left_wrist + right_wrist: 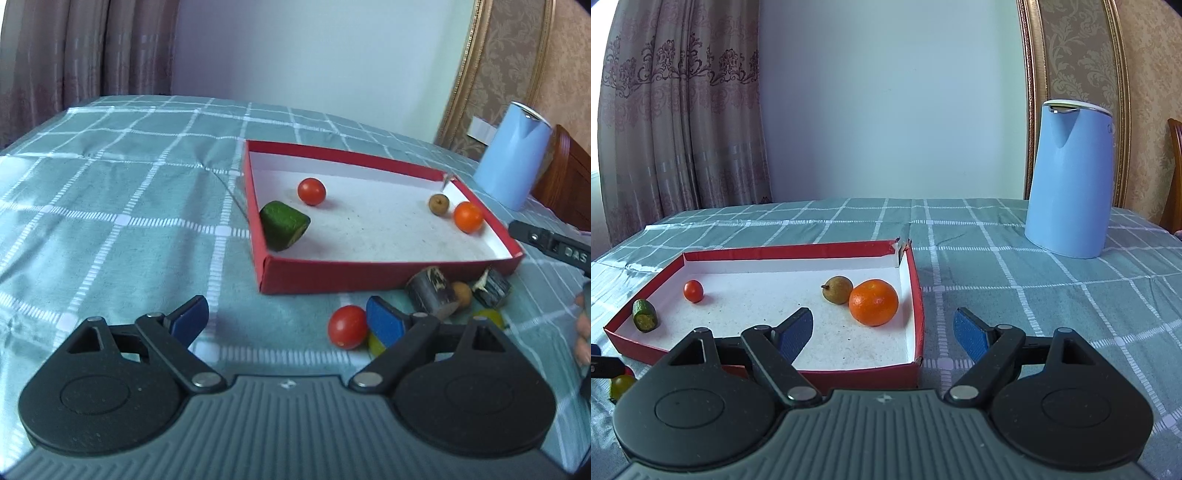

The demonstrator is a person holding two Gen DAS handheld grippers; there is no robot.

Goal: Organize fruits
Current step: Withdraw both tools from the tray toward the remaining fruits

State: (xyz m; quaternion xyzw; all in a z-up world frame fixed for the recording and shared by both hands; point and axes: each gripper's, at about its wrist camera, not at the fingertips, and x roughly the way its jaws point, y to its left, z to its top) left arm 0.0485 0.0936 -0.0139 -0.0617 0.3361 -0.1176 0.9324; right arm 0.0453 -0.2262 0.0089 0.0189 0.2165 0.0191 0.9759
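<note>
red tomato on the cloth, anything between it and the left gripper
Nothing visible. The red tomato lies on the cloth just left of the open left gripper's right finger, with only bare cloth between it and the gap.

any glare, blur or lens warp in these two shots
Left wrist view: strong fisheye bend, the red tray looks skewed; glare on the tablecloth at left; the kettle is slightly soft. Right wrist view: sharper, the orange is crisp with a soft shadow; the curtain bows at the edge.

Two low views, shared red tray (388, 275)
</note>
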